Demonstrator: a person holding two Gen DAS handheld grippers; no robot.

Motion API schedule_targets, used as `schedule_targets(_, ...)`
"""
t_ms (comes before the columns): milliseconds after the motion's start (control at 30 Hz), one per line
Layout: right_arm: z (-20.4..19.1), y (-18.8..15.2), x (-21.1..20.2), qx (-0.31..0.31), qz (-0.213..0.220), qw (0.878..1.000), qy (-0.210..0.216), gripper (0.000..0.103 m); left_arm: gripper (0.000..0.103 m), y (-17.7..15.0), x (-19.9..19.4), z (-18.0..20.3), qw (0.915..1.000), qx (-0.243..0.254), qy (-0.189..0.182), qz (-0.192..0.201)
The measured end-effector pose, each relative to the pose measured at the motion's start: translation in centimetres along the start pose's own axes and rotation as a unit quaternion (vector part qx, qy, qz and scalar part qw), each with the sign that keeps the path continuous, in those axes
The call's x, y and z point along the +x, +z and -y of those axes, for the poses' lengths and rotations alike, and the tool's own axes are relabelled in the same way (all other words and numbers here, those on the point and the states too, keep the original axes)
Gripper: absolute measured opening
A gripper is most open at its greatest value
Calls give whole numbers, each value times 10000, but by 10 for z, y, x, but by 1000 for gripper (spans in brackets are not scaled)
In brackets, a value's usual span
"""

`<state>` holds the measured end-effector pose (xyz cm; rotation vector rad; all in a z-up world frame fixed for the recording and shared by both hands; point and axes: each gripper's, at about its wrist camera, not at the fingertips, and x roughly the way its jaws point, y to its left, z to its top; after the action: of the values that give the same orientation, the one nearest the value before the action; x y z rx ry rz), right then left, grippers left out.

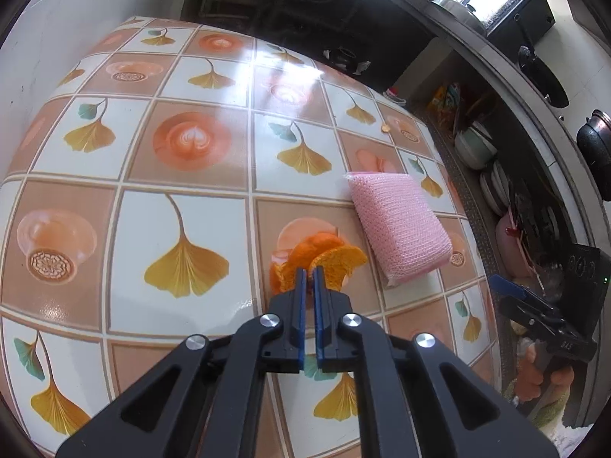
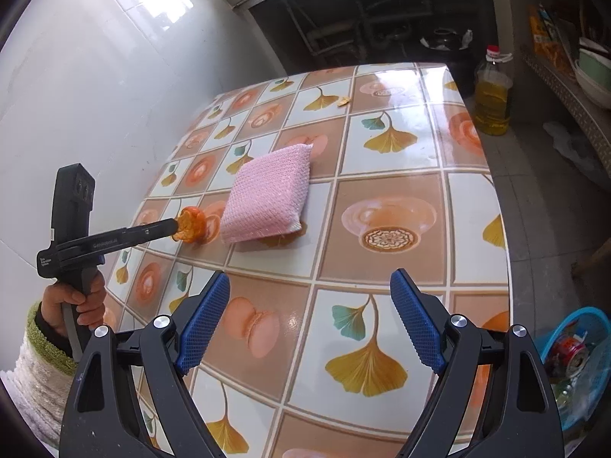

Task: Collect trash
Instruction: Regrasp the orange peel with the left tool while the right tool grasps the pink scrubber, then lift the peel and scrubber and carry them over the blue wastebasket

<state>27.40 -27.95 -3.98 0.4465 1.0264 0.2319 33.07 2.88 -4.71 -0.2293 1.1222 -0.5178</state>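
Note:
Curled orange peel (image 1: 338,259) is pinched between the blue pads of my left gripper (image 1: 310,271), which is shut on it low over the patterned table (image 1: 183,152). In the right wrist view the same peel (image 2: 189,225) sits at the tip of the left gripper (image 2: 172,229), just left of a pink sponge (image 2: 267,198). A small yellow scrap (image 2: 343,101) lies far back on the table. My right gripper (image 2: 309,286) hovers open over the near part of the table with nothing between its fingers.
The pink sponge (image 1: 399,225) lies right of the peel. A blue basket (image 2: 584,328) holding a can and other rubbish stands on the floor by the table's right edge. An oil bottle (image 2: 492,91) stands on the floor farther back. Shelves with dishes (image 1: 477,149) line the right side.

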Motion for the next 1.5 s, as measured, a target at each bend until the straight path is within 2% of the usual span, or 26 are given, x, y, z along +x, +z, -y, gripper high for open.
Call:
schedule_targets(133,-7,10,4,-103,-6,9999,79,81,28,3,-11,-2,9999,14,-50,111)
schedule_targets(300,-13,28,17,-45,-116,9994,318,85,39,8,-11,-11,10000,-73,-22,26)
schedule_targets(467,-14,46,48,60,-458,9978,470,85,40,12,5,-22,9978,-533,-171,-359)
schedule_targets(567,-15,52,69,34,-656,9972,350,85,39,14,13,-19,9973,-526,-204,-472)
schedule_targets(667,-17,55,83,-40,-754,9970,185,85,38,14,15,-13,9985,-382,-66,-391)
schedule_targets(933,-43,58,100,-749,-880,9932,-97,87,10,9,17,1,9987,253,390,-187)
schedule_targets(1067,-55,58,107,-999,-932,9905,-160,91,5,4,15,1,9984,351,432,-128)
schedule_targets(1233,-65,57,113,-1135,-953,9888,-199,91,4,-2,4,-2,9988,331,370,27)
schedule_targets(1333,-70,55,113,-1152,-979,9884,-148,83,4,-6,-6,-4,9992,253,302,117)
schedule_targets(1367,-71,55,112,-1126,-995,9886,-105,77,4,-8,-9,-5,9992,227,283,146)
schedule_targets(1500,-72,51,102,-1053,-941,9899,-145,68,4,-15,-19,-5,9996,125,156,200)
